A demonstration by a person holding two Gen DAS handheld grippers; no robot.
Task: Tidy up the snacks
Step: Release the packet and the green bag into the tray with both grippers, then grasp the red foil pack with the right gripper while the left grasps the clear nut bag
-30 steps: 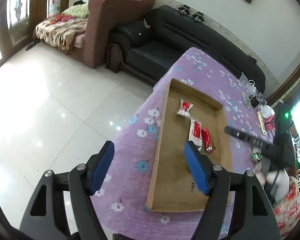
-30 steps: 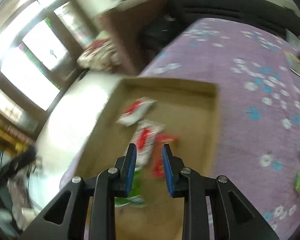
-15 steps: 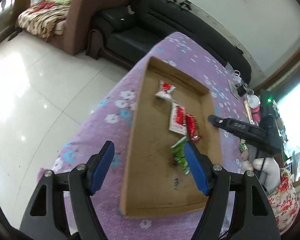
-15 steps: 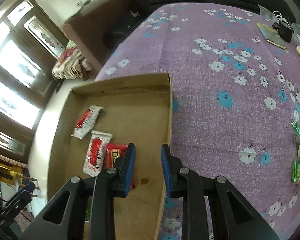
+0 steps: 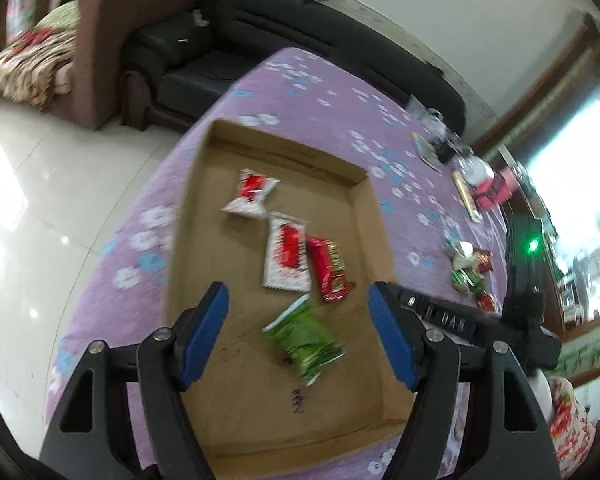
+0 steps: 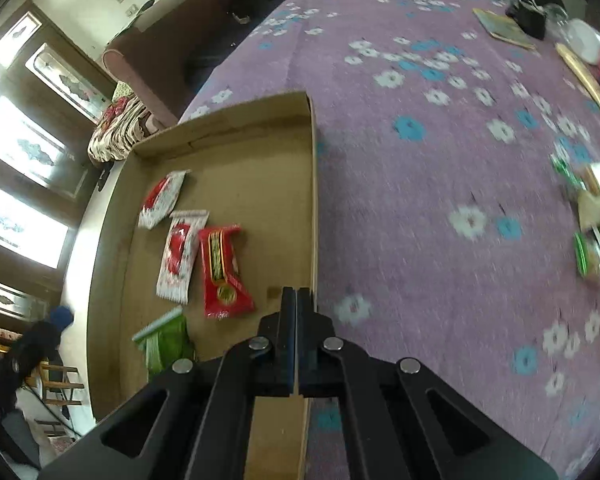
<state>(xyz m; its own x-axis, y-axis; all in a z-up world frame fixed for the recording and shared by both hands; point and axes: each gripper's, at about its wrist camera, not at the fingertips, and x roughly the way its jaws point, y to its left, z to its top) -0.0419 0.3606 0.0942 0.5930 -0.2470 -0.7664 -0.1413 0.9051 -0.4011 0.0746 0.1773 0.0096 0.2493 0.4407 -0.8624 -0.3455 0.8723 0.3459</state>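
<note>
A shallow cardboard tray (image 5: 374, 220) lies on the purple flowered tablecloth. Inside it are two white-and-red packets (image 5: 251, 193) (image 5: 286, 254), a red bar (image 5: 330, 270) and a green packet (image 5: 304, 336). My left gripper (image 5: 297, 294) hovers open above the tray, and the green packet shows between its blue fingers, untouched. My right gripper (image 6: 296, 292) is shut with nothing in it, above the tray's right wall (image 6: 312, 200). The right wrist view shows the same red bar (image 6: 222, 272) and green packet (image 6: 164, 344). A pile of loose snacks (image 6: 596, 232) lies on the cloth to the right.
The table's far right end holds a booklet (image 6: 504, 26), a black pouch (image 6: 530, 20), a white cup (image 6: 586, 42) and a long gold box (image 6: 588, 80). A black sofa (image 5: 236, 44) and a brown armchair (image 5: 100, 40) stand beyond the table, with shiny floor tiles on the left.
The green packet, which hung below my right gripper, now lies in the tray. The right gripper's fingers have come together and shifted right to the tray's wall. My left gripper moved over the tray.
</note>
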